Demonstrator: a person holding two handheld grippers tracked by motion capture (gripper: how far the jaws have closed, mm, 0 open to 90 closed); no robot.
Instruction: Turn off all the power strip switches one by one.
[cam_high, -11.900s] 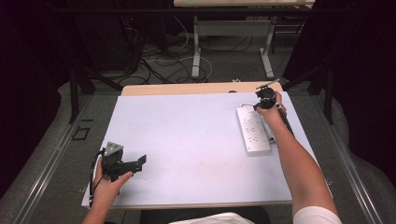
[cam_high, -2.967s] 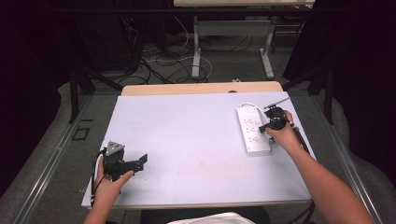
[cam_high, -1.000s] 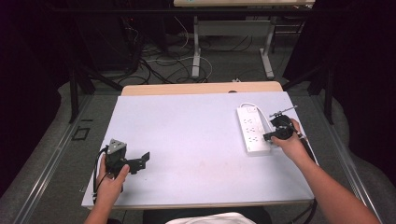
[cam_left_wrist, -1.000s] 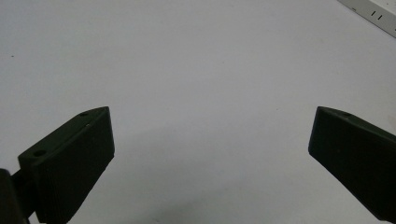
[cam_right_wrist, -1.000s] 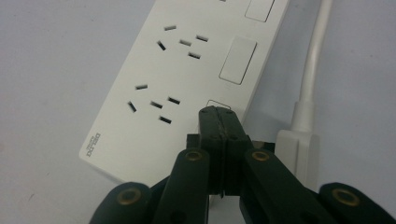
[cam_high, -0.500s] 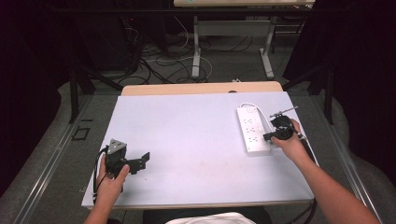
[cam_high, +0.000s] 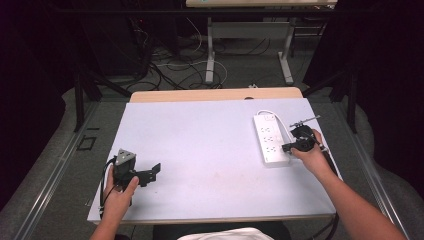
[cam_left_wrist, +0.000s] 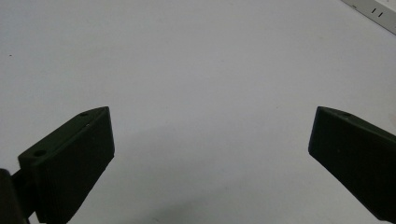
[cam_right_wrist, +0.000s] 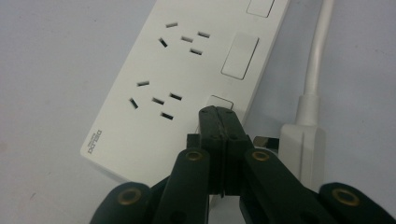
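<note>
A white power strip (cam_high: 270, 140) lies on the right part of the white table (cam_high: 210, 150), with its long side running away from me. My right gripper (cam_high: 286, 148) is shut, and its closed tips (cam_right_wrist: 217, 112) rest on the strip's nearest rocker switch (cam_right_wrist: 221, 101), with nothing held between the jaws. Two more switches and several sockets (cam_right_wrist: 156, 99) lie beyond it. The strip's white plug (cam_right_wrist: 302, 148) and cord (cam_right_wrist: 317, 56) lie just right of the strip. My left gripper (cam_high: 150, 173) rests near the front left with its jaws wide open (cam_left_wrist: 210, 154) over bare table.
One corner of the power strip (cam_left_wrist: 373, 9) is far off in the left gripper view. Behind the table's wooden far edge (cam_high: 215, 94), loose cables (cam_high: 175, 65) and desk legs (cam_high: 210, 55) lie on the floor. Dark curtains close both sides.
Across the earlier frames my right gripper came down the strip's right side from its far end to its near end. In the last second nothing has moved.
</note>
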